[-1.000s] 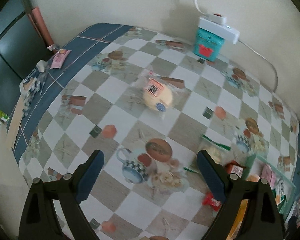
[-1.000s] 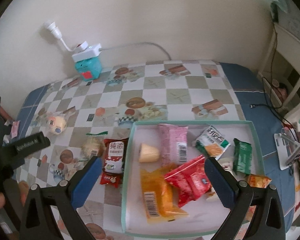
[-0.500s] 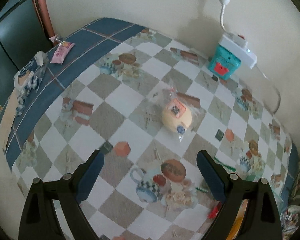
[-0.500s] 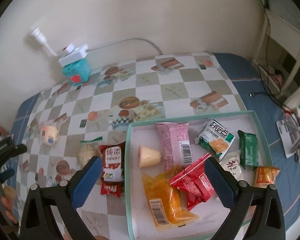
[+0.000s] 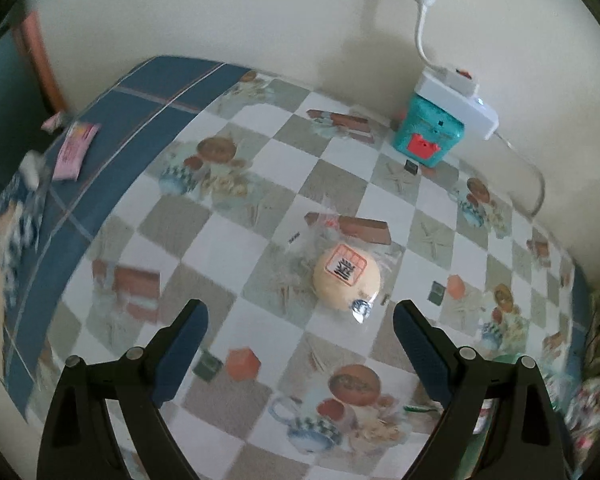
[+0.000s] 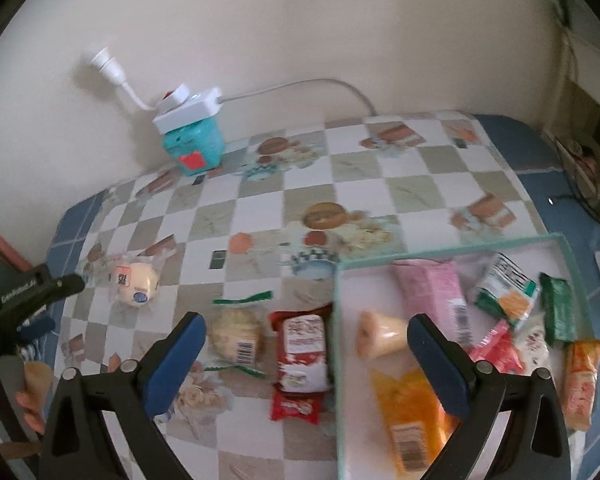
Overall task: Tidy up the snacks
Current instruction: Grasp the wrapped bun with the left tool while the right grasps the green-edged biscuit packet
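Checkered table [image 5: 260, 168], wrapped bun [image 5: 346, 276], teal tray [image 6: 440, 254]

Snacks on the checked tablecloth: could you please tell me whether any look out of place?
Yes. Three lie outside the green-rimmed tray: a round yellow bun in clear wrap, a pale cookie pack and red sachets by the tray's left wall.

Black arm of the left tongs [image 6: 24, 294]: white lettering, seemingly "GenRobot.AI", blurred.
Round pale bun in clear wrapper [image 5: 346, 276]: red-framed label with one dark character, unreadable.
Other snack packets: print too blurred.
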